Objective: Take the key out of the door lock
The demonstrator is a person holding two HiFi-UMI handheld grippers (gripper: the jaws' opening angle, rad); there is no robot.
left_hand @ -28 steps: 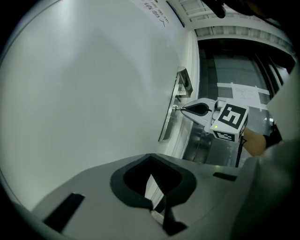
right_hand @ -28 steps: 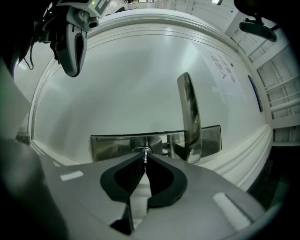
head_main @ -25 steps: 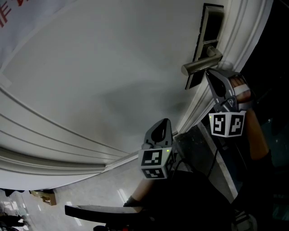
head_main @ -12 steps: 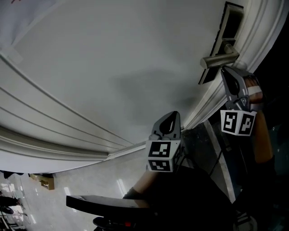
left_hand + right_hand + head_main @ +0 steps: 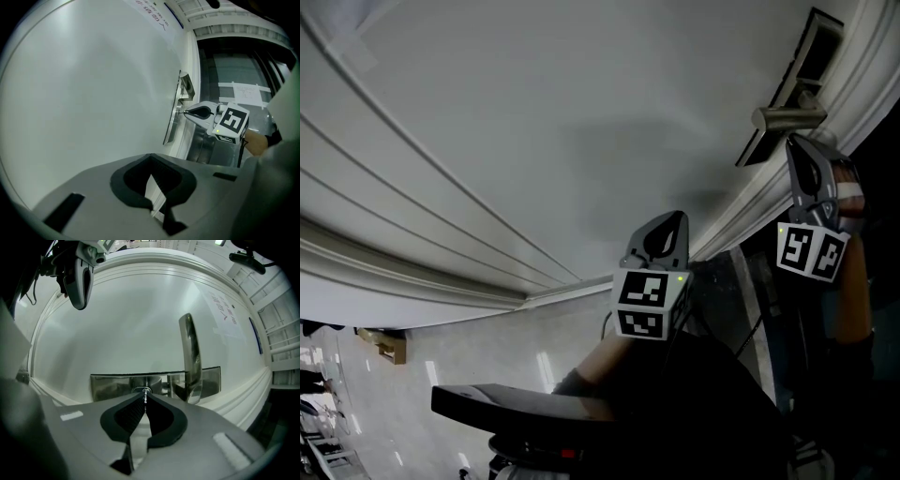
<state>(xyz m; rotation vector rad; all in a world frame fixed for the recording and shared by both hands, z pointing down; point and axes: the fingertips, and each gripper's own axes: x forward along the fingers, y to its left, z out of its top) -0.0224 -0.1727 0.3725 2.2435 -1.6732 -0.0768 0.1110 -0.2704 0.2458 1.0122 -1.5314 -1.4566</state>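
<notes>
Key [image 5: 145, 393] was pinched between the tips of my right claw [image 5: 799, 150], which were pressed together on it right against the lock [image 5: 142, 390]. I had come at it straight on, jaws lined up with the key's flat blade, so that, as I judged it, a plain pull back would draw it out without twisting. The lock sat in the steel plate [image 5: 112, 385] close to the door's [image 5: 131, 324] edge, with the handle [image 5: 190, 357] just beside it on the same plate; I gripped from the side away from the handle so the lever did not get in my way.

My left claw [image 5: 151, 155] was pressed together on nothing and held well apart from the plate, out in front of the door's plain panel, since I judged this a one-claw job.

Of the key I could see only a thin, bright metal sliver with a toothed look, standing edge-on at my jaw tips. I couldn't tell how far in it sat.
</notes>
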